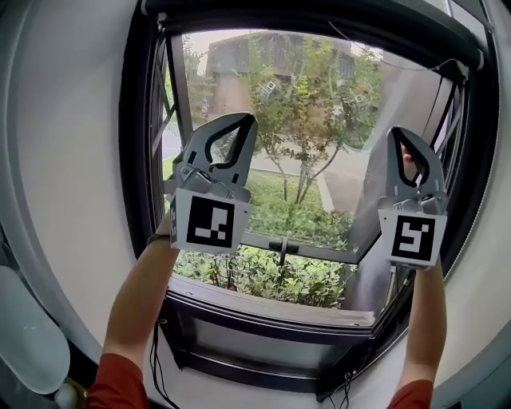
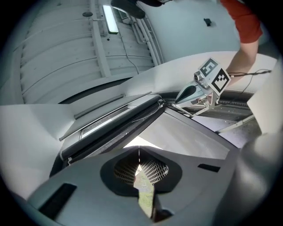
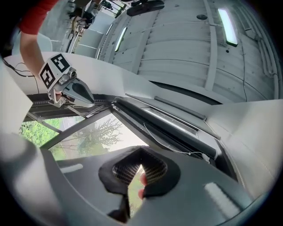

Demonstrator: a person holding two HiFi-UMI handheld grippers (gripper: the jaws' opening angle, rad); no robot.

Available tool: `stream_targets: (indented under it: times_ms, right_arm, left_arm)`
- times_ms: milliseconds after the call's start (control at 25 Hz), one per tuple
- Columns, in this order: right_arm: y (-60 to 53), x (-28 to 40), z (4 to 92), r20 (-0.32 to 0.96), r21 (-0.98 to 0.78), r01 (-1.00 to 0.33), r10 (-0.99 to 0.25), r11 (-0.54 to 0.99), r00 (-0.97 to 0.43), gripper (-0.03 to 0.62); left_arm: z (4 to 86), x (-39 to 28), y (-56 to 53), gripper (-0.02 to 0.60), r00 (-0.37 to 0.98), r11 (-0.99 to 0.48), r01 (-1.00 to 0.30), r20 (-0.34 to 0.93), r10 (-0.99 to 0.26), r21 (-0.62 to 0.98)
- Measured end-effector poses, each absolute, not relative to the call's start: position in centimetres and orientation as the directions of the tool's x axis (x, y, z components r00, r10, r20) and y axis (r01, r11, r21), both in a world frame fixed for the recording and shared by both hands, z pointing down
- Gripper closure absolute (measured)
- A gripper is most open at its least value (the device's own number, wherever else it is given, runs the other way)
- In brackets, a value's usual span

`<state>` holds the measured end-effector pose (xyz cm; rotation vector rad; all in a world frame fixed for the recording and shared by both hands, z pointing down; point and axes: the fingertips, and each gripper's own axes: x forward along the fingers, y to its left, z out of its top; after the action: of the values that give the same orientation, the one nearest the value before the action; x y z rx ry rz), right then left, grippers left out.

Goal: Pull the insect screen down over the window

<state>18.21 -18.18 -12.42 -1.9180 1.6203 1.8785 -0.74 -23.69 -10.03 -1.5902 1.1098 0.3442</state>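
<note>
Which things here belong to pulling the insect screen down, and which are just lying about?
For the job:
window
screen casing along its top
left hand-held gripper, shut
right hand-held gripper, shut

Lying about:
cables below the sill
white object at lower left
ceiling light

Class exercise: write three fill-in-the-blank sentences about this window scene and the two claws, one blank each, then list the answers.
1. The left claw and the right claw both have their jaws ___, gripping nothing.
2. Both claws are held up toward the dark roller housing along the ___ edge of the window.
3. The person's sleeves are ___.

Missing words: shut; top; red.
</note>
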Motion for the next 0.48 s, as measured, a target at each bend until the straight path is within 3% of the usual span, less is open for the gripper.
stream_targets:
  times_ms: [480]
  right_arm:
    - [-18.6,18.1,-20.0,-0.737,0.651,-0.537,-0.618,-0.537,-0.276,0.583]
  left_arm:
    - [-18.8,-2.0,-25.4,0.572,0.467,0.255,-0.712,-0.713,-0.523,-0.654]
